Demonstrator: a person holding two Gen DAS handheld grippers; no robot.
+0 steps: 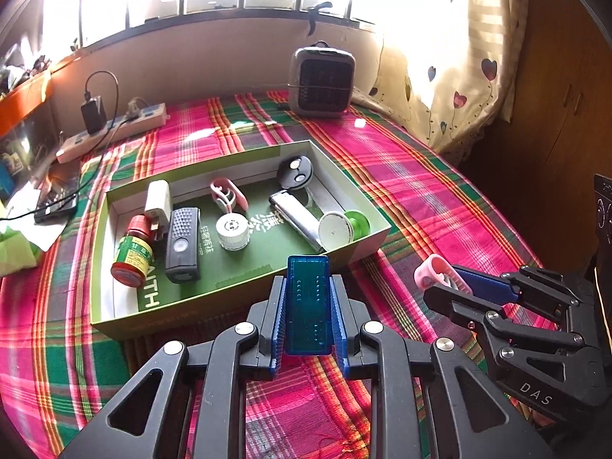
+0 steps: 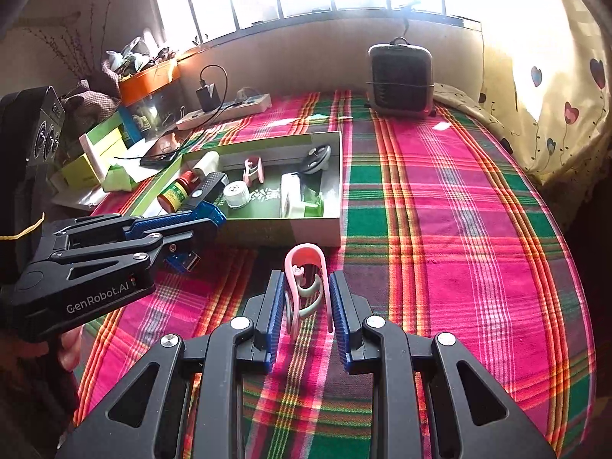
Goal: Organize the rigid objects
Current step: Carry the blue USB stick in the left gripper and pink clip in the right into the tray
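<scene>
Both claws are closed on small objects above a table draped in bright pink, green and orange plaid cloth (image 2: 459, 229). Left gripper (image 1: 308, 306), black angular plastic with ribbed blue pads, pinches a translucent blue rectangular USB device (image 1: 308, 302) upright between its fingers; seen from the right wrist camera, a metal plug sticks out below the pads. It hangs just at the near wall of a shallow green cardboard box (image 1: 355, 187) that sits on the cloth. Right gripper (image 2: 307, 306), of the same build, clamps a pink plastic clip (image 2: 306, 287) with a curved loop and pale green inner hooks, held upright over the cloth, just beside the box's near right corner. Inside the box lie a small bottle with a red cap and green label (image 1: 132, 256), a black ribbed remote (image 1: 183, 244), a white charger plug (image 1: 157, 202), a second pink clip (image 1: 227, 193), a round white jar (image 1: 231, 231), a silver lighter (image 1: 294, 222), a round black key fob (image 1: 295, 172) and a green spool (image 1: 344, 227). A grey boxy heater (image 1: 321, 82) stands at the far edge below a sunlit window, and a white power strip (image 1: 114, 132) lies at the far left. Fingertips of a hand (image 2: 70, 348) show beneath the left gripper's handle.
</scene>
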